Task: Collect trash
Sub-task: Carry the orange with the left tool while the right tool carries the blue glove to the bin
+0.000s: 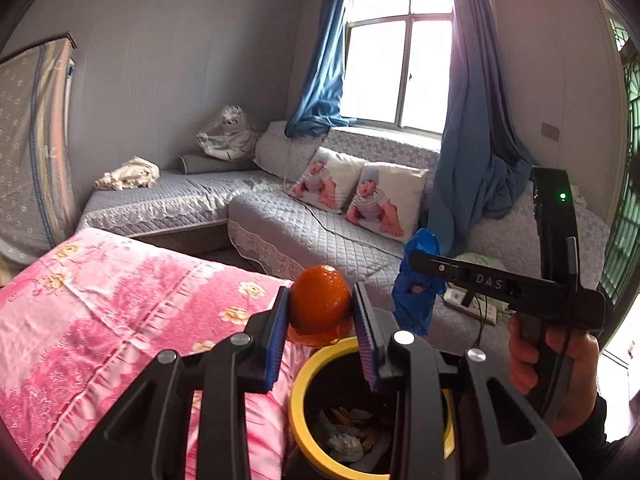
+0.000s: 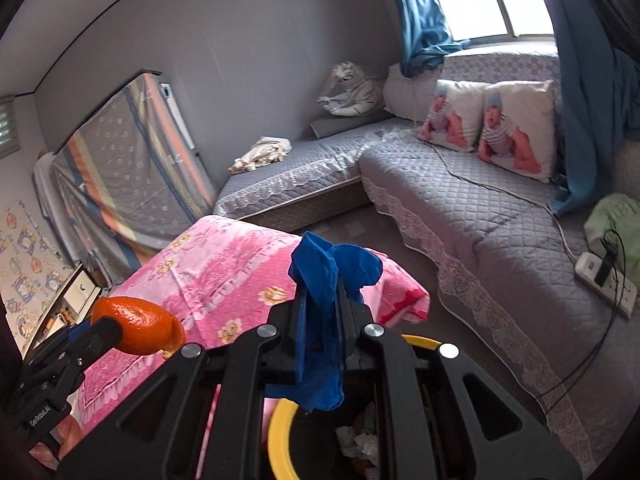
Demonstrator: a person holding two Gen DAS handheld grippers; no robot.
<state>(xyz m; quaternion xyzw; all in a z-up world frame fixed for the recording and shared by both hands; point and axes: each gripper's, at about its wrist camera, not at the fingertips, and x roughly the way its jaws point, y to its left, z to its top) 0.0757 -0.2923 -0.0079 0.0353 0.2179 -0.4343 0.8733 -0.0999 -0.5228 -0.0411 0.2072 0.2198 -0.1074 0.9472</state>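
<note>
Yellow-rimmed trash bin (image 1: 298, 396), directly below both of my grippers, its dark interior holding crumpled paper scraps (image 1: 348, 440) and other litter. My left gripper (image 1: 320, 312) is clamped on an orange peel (image 1: 318, 304), the two blue-padded fingers (image 1: 276, 340) pressing its sides; the peel is domed, with a loose flap hanging from its lower edge just above the bin's rim. My right gripper (image 2: 326, 312) has its fingers pressed together on a crumpled blue plastic glove or bag (image 2: 324, 320), which bunches above the fingertips and hangs below them over the bin opening; which of the two it is cannot be told. In the left wrist view, a hand (image 1: 552, 372) grips the right tool's handle, and a green indicator light (image 1: 563, 196) glows on its body. Beside the bin, to the left in both views, a pink floral cloth (image 1: 120, 300) covers a raised surface. Beyond it, a grey quilted L-shaped sofa (image 2: 460, 200) carries two cushions printed with a baby picture (image 2: 484, 128), a white power strip (image 2: 604, 284) with a black cable, a crumpled cream cloth (image 2: 262, 154) and a striped plush tiger (image 2: 352, 90). Farthest back, blue curtains (image 1: 324, 60) frame a bright window (image 1: 396, 52).
</note>
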